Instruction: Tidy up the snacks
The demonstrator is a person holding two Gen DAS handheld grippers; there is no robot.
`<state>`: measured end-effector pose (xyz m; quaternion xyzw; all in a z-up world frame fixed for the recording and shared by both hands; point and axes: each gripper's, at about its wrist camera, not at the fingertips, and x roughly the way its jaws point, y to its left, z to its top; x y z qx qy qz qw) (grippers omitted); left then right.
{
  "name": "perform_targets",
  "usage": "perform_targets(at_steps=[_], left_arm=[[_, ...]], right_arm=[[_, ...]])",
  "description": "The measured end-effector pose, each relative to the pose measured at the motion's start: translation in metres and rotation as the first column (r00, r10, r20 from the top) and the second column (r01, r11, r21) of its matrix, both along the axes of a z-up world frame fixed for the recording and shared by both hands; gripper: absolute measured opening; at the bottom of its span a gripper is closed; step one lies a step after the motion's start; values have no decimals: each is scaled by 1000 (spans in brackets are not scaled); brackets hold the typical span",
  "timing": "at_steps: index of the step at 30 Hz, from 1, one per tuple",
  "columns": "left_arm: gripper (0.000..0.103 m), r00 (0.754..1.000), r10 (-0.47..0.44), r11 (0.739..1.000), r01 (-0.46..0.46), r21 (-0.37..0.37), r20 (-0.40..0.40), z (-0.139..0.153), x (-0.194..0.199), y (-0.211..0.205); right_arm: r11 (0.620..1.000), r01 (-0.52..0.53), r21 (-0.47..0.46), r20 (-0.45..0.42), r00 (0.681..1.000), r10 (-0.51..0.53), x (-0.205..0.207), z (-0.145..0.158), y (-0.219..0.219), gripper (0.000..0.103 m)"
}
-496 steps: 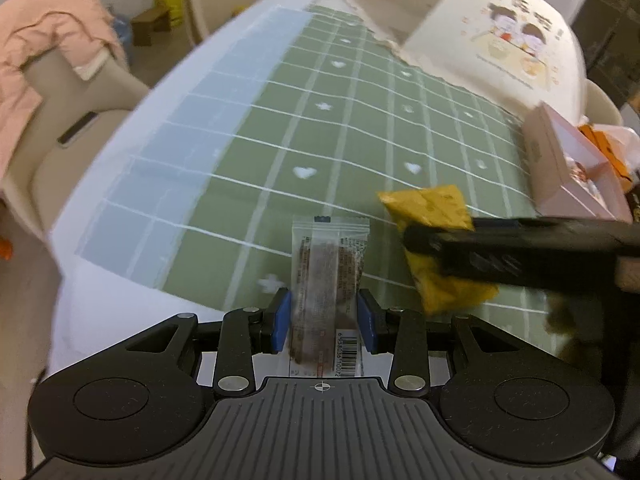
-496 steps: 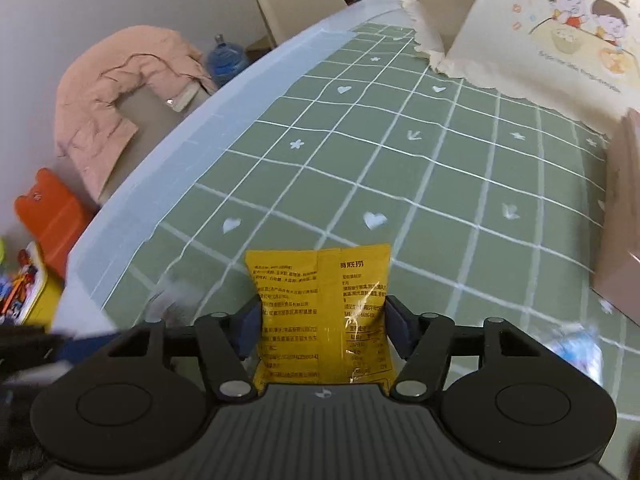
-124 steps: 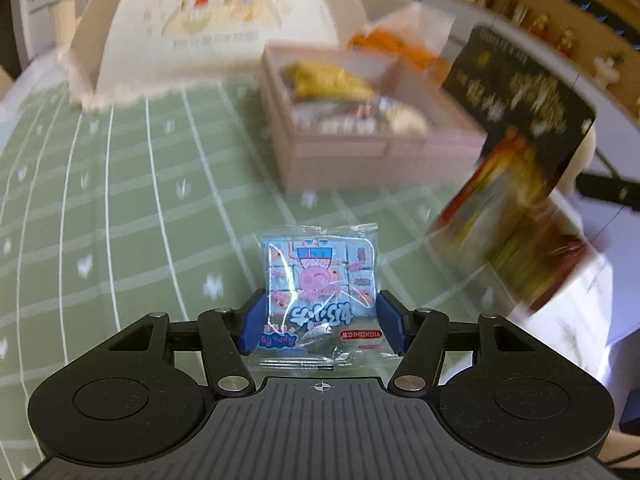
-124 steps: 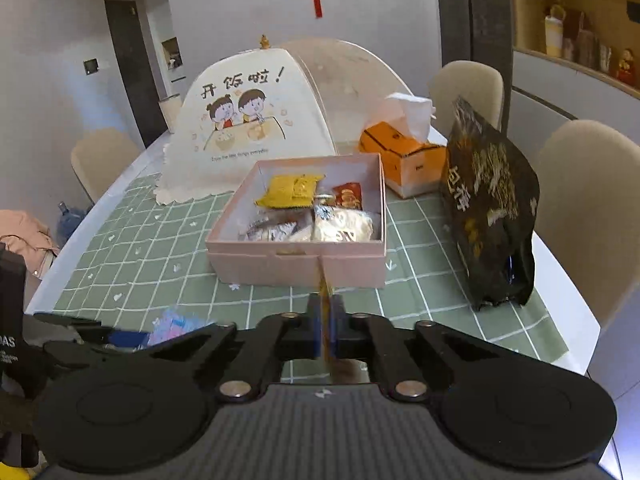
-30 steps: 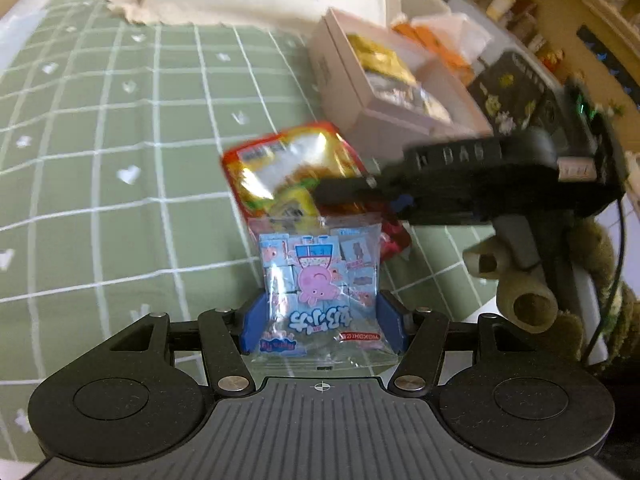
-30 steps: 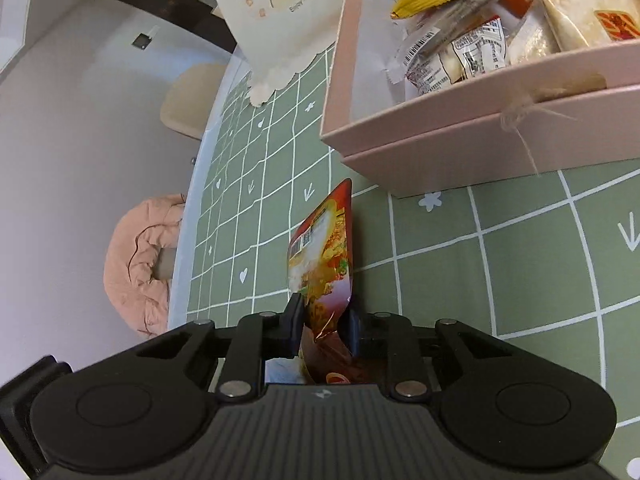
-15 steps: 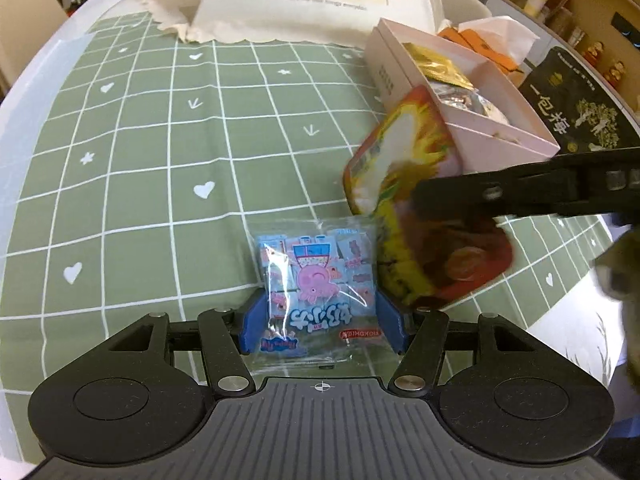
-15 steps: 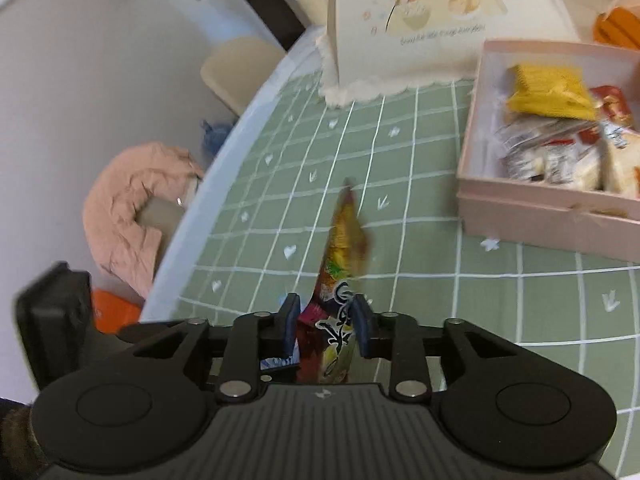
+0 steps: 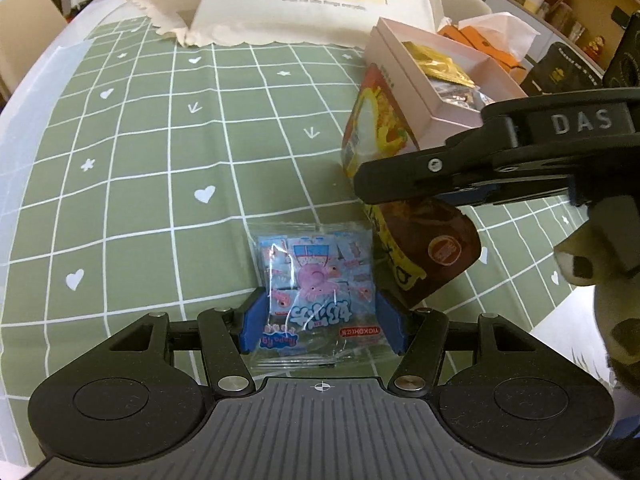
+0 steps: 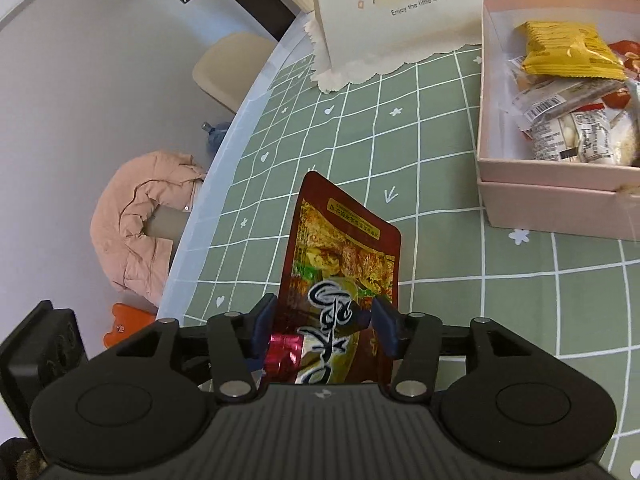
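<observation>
My left gripper [image 9: 318, 322] is shut on a clear blue Peppa Pig candy packet [image 9: 318, 280], held low over the green checked tablecloth [image 9: 160, 152]. My right gripper [image 10: 325, 326] is shut on a red and gold snack pouch [image 10: 340, 256]; the same pouch [image 9: 400, 208] shows in the left wrist view just right of the candy packet, under the right gripper's black arm. A pink box [image 10: 540, 196] stands ahead to the right with a yellow packet [image 10: 568, 52] and several wrapped snacks inside.
A white domed food cover [image 9: 316, 0] stands at the table's far side. An orange tissue box [image 9: 484, 40] and a black bag [image 9: 564, 72] are behind the pink box. A chair with a pink jacket [image 10: 140, 216] stands beyond the table's left edge.
The right gripper has turned the pouch from edge-on to face-up, its fingers now spread wider on it, and swung closer over the table. The left gripper still holds the candy packet.
</observation>
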<state>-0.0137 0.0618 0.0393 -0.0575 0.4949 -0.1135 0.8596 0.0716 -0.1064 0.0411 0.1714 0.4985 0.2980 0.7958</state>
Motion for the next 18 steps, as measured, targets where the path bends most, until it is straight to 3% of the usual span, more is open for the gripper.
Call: perform_targets(at_steps=[6, 13, 14, 16, 17, 18], left_arm=[[64, 1000, -13, 1000, 13, -7, -1, 0, 0, -4], [64, 1000, -30, 999, 30, -17, 8, 1, 0, -9], [64, 1000, -29, 999, 29, -19, 9, 1, 0, -8], [64, 1000, -25, 999, 25, -26, 10, 1, 0, -7], [64, 1000, -21, 999, 21, -28, 9, 1, -1, -6], [64, 1000, -16, 999, 16, -32, 9, 1, -2, -5]], right_arm=[[993, 2, -114, 22, 1000, 0, -1, 7, 9, 56], [968, 13, -249, 16, 1000, -9, 7, -8, 24, 59], [965, 19, -263, 26, 1000, -13, 8, -10, 25, 58], [960, 7, -280, 48, 999, 6, 6, -10, 25, 40], [959, -3, -282, 55, 998, 19, 6, -9, 25, 23], [962, -13, -273, 57, 998, 29, 4, -8, 22, 23]])
